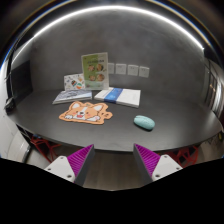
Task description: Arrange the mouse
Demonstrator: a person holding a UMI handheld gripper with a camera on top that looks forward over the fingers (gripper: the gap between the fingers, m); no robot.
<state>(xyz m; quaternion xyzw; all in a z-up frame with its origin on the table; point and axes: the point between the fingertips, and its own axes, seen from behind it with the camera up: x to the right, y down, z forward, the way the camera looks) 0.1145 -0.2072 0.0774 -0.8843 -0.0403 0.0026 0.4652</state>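
Note:
A small pale teal mouse (145, 122) lies on the dark table (150, 105), to the right of an orange animal-shaped mouse mat (86, 113). My gripper (113, 160) is open and empty, its two purple-padded fingers (80, 158) spread apart over the table's near edge. The mouse is well beyond the fingers, ahead of the right one. The mat is beyond the left finger.
A blue and white book (118, 96) and a smaller book (72, 96) lie behind the mat. Upright picture cards (93, 68) stand at the table's back by the wall. Red chair frames (40, 148) show under the table's near edge.

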